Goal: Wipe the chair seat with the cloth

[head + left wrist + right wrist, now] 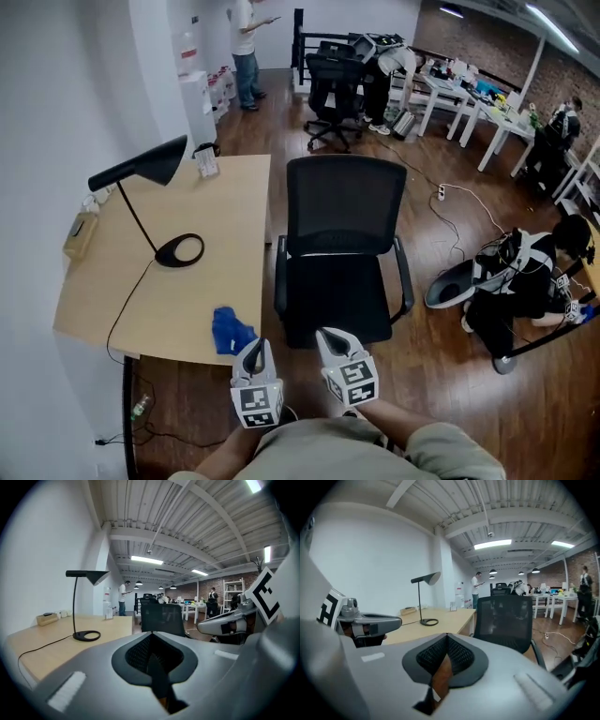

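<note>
Both grippers, the left gripper (253,347) and the right gripper (331,336), are clenched on nothing, jaws pressed together, and sit side by side low in the head view, just before the front edge of the seat. One wooden desk (225,216) stands to the left of the one black mesh-backed chair (342,281) close by. One black lamp (150,187) stands on the desk, and the one blue cloth (232,330) lies crumpled at the desk's near corner, just beside the left gripper.
</note>
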